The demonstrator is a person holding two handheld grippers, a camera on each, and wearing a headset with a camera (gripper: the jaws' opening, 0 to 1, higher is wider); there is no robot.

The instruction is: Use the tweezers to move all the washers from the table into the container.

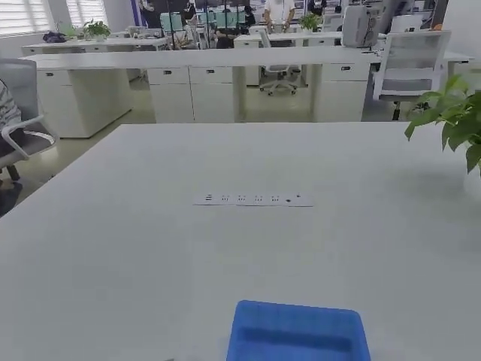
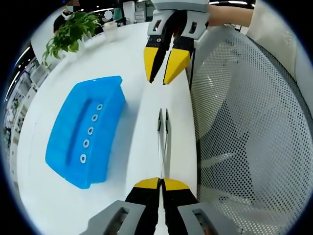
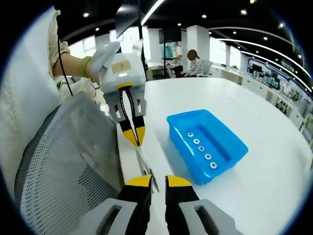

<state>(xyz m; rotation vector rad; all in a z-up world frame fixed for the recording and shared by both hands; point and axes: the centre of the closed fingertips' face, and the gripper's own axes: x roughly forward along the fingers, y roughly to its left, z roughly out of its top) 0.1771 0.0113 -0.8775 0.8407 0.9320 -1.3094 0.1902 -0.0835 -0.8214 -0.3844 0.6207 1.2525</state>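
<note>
Our left gripper [image 2: 160, 185] is clamped on the tweezers [image 2: 163, 139], which point along the near edge of the desk [image 1: 113, 248] toward our right gripper [image 2: 159, 81]. Its jaws are slightly parted and hold nothing. Five washers [image 2: 90, 130] lie in a row inside the blue container [image 2: 63, 129], which sits by that same near edge.

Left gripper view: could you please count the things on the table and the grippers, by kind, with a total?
washers: 5
blue container: 1
tweezers: 1
grippers: 2, the left gripper and the right gripper
potted plant: 1
Total: 10
</note>
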